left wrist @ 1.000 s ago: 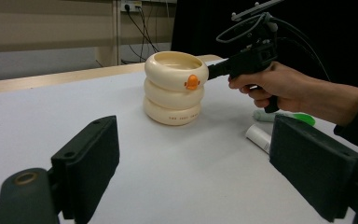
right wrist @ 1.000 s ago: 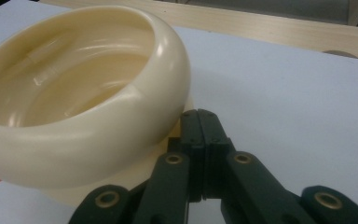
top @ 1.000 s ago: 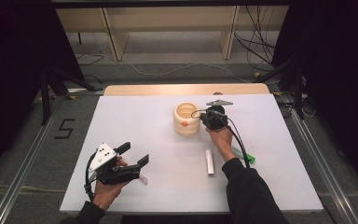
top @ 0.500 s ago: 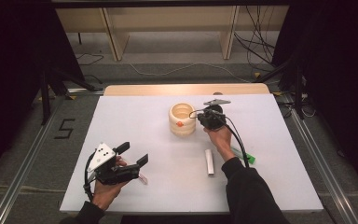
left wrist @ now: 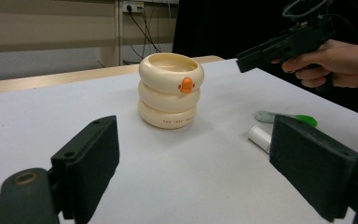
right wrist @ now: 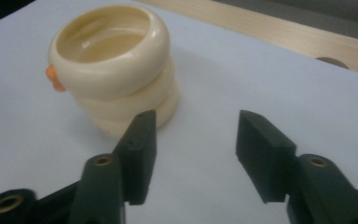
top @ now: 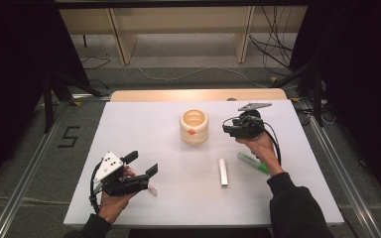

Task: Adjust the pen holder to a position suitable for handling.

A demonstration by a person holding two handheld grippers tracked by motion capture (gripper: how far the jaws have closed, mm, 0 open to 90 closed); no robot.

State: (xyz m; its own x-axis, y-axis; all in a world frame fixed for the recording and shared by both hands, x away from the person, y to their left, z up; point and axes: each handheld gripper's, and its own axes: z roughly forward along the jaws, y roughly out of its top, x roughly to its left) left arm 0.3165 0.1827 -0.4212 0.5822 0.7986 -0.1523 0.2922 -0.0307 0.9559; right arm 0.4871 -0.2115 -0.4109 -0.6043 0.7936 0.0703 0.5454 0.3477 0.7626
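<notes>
In the high view the right gripper (top: 226,130) sits right of centre in the frame, its jaws parted with nothing between them, aimed at the cream ringed cup (top: 194,127), which stands upright just above the frame's centre, near the jaw tips but apart from them. The right gripper view shows the same gap: both black pads (right wrist: 142,140) are bare, the cup (right wrist: 114,65) at upper left beyond them. The left gripper (top: 143,164), at lower left of the high view, is spread wide and grasps nothing. Counted: one cup with one orange knob (left wrist: 185,84), one white tube (top: 222,172), one green pen (top: 252,163), both lying flat on the white table (top: 144,129).
</notes>
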